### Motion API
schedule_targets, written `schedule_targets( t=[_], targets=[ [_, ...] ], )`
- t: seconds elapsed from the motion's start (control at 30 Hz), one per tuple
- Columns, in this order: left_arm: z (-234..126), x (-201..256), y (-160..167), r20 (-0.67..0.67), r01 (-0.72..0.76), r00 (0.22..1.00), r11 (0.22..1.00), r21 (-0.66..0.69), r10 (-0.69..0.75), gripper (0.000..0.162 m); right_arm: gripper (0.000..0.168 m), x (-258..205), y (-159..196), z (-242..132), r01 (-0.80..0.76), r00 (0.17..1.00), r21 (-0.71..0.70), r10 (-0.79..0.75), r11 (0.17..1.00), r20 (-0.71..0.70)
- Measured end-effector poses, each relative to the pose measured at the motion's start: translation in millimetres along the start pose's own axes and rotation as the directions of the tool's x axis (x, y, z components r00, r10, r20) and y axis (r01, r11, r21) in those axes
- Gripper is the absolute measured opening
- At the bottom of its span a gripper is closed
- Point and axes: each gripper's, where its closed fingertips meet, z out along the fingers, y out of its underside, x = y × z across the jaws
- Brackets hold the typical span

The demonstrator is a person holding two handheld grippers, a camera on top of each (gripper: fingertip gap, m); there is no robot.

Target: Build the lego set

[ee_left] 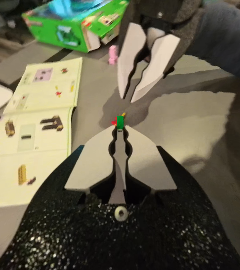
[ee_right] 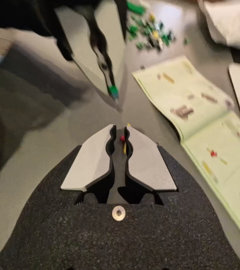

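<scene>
My left gripper [ee_left: 119,127] is shut on a small green brick [ee_left: 120,122] at its fingertips, held low over the grey table [ee_left: 182,131]. It also shows in the right wrist view [ee_right: 114,96] with the green brick [ee_right: 113,89]. A small red piece [ee_left: 113,122] and a thin yellow piece [ee_left: 123,114] lie on the table just beyond the brick. My right gripper [ee_right: 120,126] is narrowly open and empty, hovering above the red piece [ee_right: 122,137] and the yellow piece [ee_right: 124,147]. It points down from the far side in the left wrist view [ee_left: 126,100].
An open instruction booklet [ee_left: 36,116] lies left of the grippers, and shows in the right wrist view [ee_right: 204,116]. A green set box [ee_left: 72,26] and a pink figure [ee_left: 113,54] stand farther back. A pile of loose green pieces [ee_right: 153,33] lies beyond. A person's sleeve [ee_left: 226,36] is at the right. The tips of one gripper are about 5 cm away from the tips of the other.
</scene>
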Motion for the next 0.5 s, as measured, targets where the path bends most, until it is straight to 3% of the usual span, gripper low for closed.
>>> schedule_targets(
  t=[0.13,0.23,0.5],
  targets=[
    [5,-20,22,0.049,0.251,0.967,0.965,-0.069,-0.248,0.008,0.013,10,50,10,-0.175,0.984,-0.111,0.17,0.978,-0.057],
    [11,-26,33,0.074,0.324,0.945,0.941,-0.098,-0.318,0.008,0.015,10,65,22,-0.191,0.98,-0.142,0.181,0.971,-0.083],
    [15,-28,36,0.052,0.414,0.91,0.907,-0.075,-0.411,0.008,0.01,11,63,30,-0.213,0.976,-0.155,0.201,0.965,-0.086]
  ],
)
